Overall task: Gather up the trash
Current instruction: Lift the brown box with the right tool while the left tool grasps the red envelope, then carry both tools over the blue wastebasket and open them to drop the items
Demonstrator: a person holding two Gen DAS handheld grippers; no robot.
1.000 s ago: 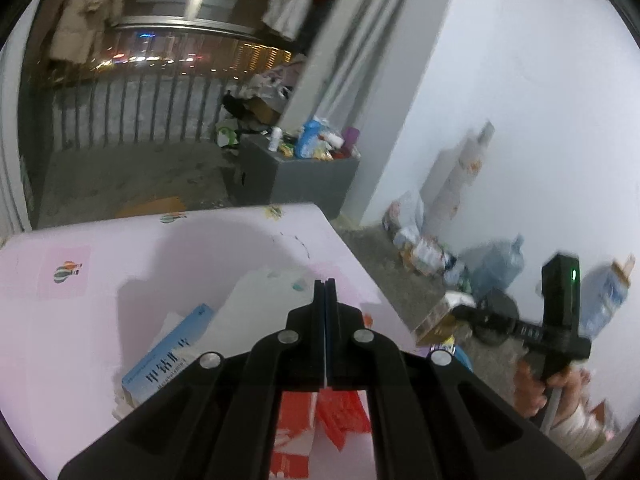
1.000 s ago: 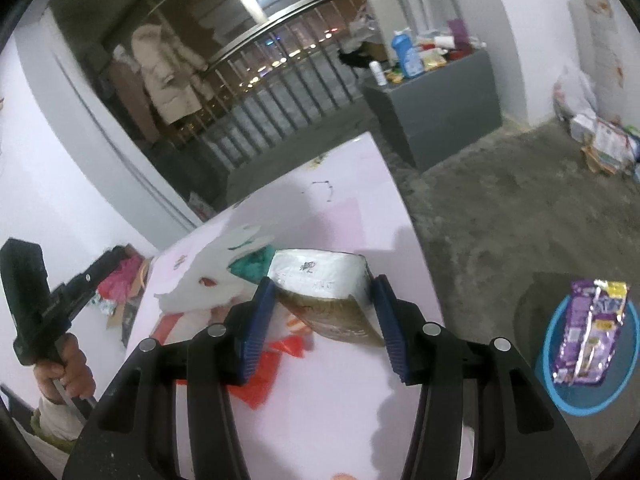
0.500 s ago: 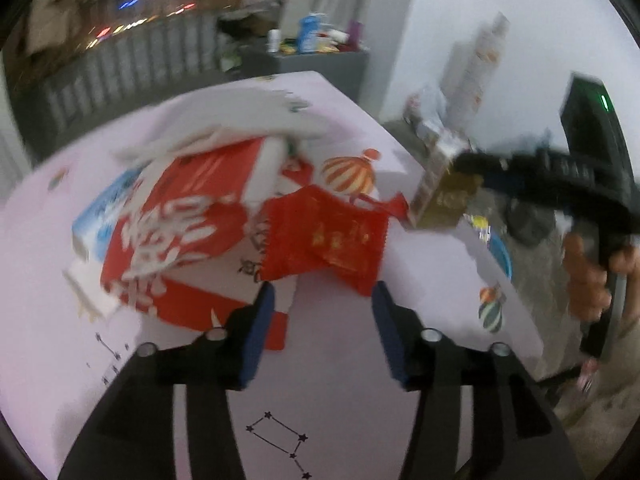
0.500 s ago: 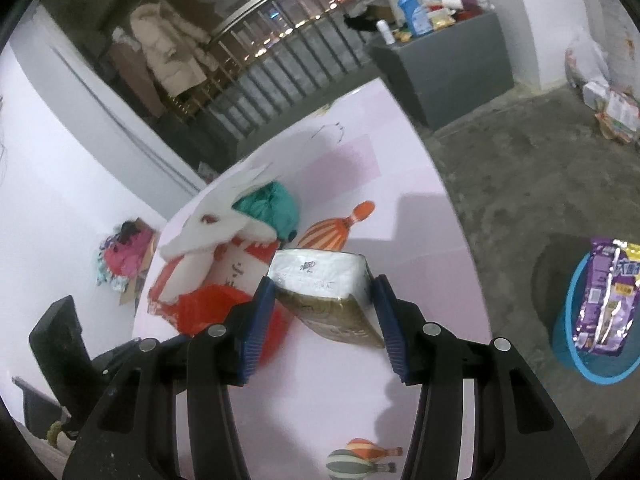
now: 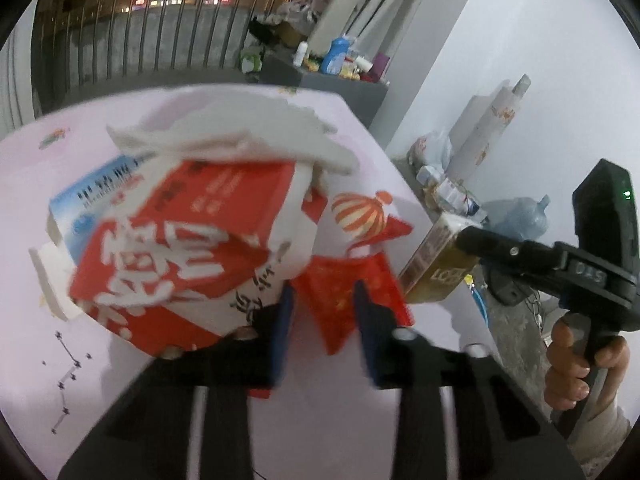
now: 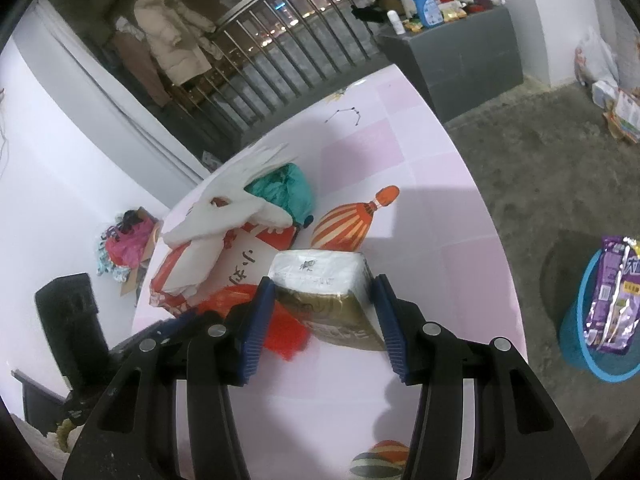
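My right gripper point(image 6: 322, 312) is shut on a gold and silver carton point(image 6: 328, 292), held above the pink table point(image 6: 460, 240); the carton also shows in the left wrist view point(image 5: 438, 264). My left gripper point(image 5: 322, 316) is open, its jaws on either side of a red crumpled wrapper point(image 5: 352, 300) lying on the table. Just left of it lies a pile: a red and white bag point(image 5: 180, 248), a blue and white box point(image 5: 92, 196) and white torn paper point(image 5: 240, 128). A teal crumpled bag point(image 6: 284, 190) lies behind the pile.
A blue bin point(image 6: 592, 340) on the concrete floor to the right holds a purple packet point(image 6: 616, 300). A grey cabinet point(image 6: 460, 52) with bottles stands beyond the table. Bags and a water jug point(image 5: 520, 216) lie along the white wall. A railing runs behind.
My left gripper went from shut to open and moved down to the red wrapper, now between its jaws. My right gripper, still holding the carton, shifted slightly toward the pile.
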